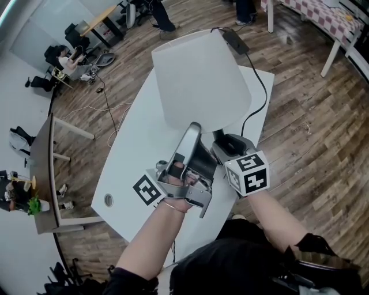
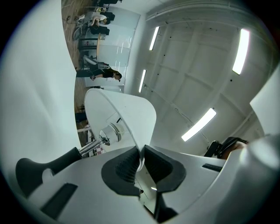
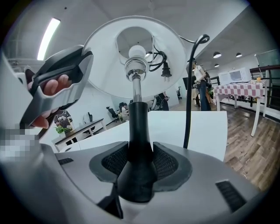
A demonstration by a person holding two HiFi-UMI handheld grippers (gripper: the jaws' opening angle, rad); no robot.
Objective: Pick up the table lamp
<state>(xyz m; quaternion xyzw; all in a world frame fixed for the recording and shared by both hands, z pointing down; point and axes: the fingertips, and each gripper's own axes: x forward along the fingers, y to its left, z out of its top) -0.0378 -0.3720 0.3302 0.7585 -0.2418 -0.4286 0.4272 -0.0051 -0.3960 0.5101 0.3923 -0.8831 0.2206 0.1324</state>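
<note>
The table lamp has a white shade (image 1: 199, 80) and stands on the white table (image 1: 138, 150). My left gripper (image 1: 193, 131) reaches up to the shade's lower rim. In the left gripper view its pads (image 2: 127, 168) pinch the thin shade edge (image 2: 127, 113), so the gripper (image 2: 141, 164) is shut on it. My right gripper (image 1: 222, 141) sits at the lamp's foot under the shade. In the right gripper view the black stem (image 3: 139, 131) fills the gap between the pads, and the gripper (image 3: 140, 162) is shut on it. Above are the bulb (image 3: 136, 54) and the shade (image 3: 175, 52).
The lamp's black cord (image 1: 262, 86) runs over the table's far right edge to an adapter (image 1: 235, 40); its plug (image 3: 165, 70) hangs inside the shade. A wooden desk (image 1: 43, 167) stands left, and a checkered-cloth table (image 1: 323, 17) at the far right.
</note>
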